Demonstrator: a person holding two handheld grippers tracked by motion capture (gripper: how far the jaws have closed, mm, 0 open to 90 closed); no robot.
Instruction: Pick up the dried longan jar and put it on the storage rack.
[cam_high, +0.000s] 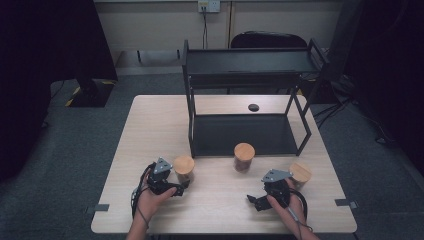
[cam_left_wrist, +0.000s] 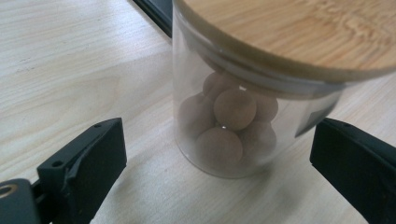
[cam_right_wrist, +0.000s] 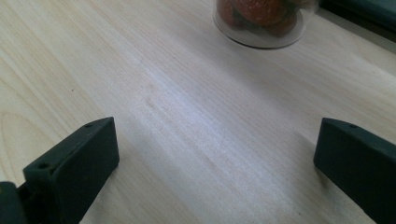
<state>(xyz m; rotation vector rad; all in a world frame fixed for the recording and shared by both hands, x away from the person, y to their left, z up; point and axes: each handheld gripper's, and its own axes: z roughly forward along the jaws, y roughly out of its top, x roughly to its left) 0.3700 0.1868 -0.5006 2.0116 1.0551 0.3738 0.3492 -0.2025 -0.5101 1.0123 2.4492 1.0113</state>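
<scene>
Three glass jars with wooden lids stand on the light wooden table (cam_high: 220, 200). The left jar (cam_high: 184, 168) holds tan balls; in the left gripper view this jar (cam_left_wrist: 233, 121) stands between the two jaws of my left gripper (cam_left_wrist: 222, 140), which are wide apart and not touching it. In the high view the left gripper (cam_high: 180, 187) sits just in front of that jar. The middle jar (cam_high: 244, 157) holds red pieces and appears at the top of the right gripper view (cam_right_wrist: 266, 18). My right gripper (cam_right_wrist: 215, 140) is open over bare table, seen in the high view (cam_high: 254, 200) left of the right jar (cam_high: 300, 173).
A black two-tier metal rack (cam_high: 250, 95) stands at the back of the table, its lower shelf (cam_high: 240, 132) just behind the jars. A small black disc (cam_high: 253, 107) lies behind the rack. A dark chair (cam_high: 267, 40) is beyond the table.
</scene>
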